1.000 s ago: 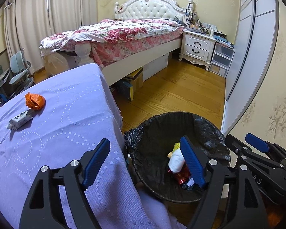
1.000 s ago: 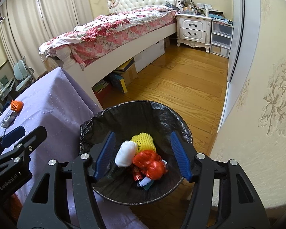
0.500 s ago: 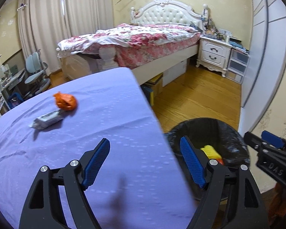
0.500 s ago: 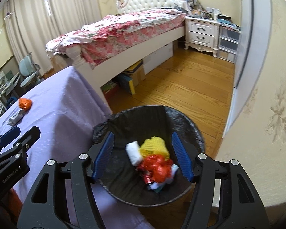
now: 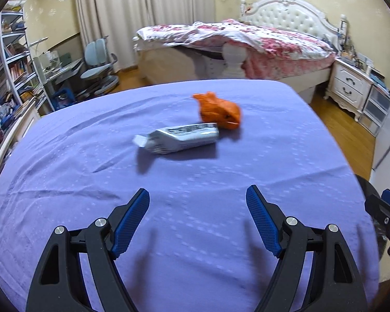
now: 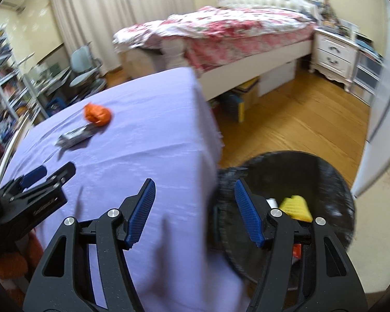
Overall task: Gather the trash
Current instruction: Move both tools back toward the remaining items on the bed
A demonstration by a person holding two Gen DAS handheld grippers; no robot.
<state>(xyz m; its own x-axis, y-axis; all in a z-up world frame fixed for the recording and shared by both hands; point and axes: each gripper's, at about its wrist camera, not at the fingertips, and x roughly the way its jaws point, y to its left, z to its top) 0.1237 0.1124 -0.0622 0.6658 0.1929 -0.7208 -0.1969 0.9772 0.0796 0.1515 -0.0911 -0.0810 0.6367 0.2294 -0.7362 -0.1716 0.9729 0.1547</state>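
Both the left gripper (image 5: 197, 218) and right gripper (image 6: 193, 209) hang empty with jaws apart over a purple-clothed table (image 5: 65, 161), where a crumpled orange wrapper (image 5: 219, 110) touches a squashed silver tube (image 5: 180, 139); the black-lined bin (image 6: 332, 174) sits beside the table. The risk: a grab at one piece nudges its neighbour away, or pinches the cloth

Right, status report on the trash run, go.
Left claw open, empty, over the purple cloth. Right claw open, empty, at the bin. Orange wad and silver wrapper uncollected, touching. Path clear.
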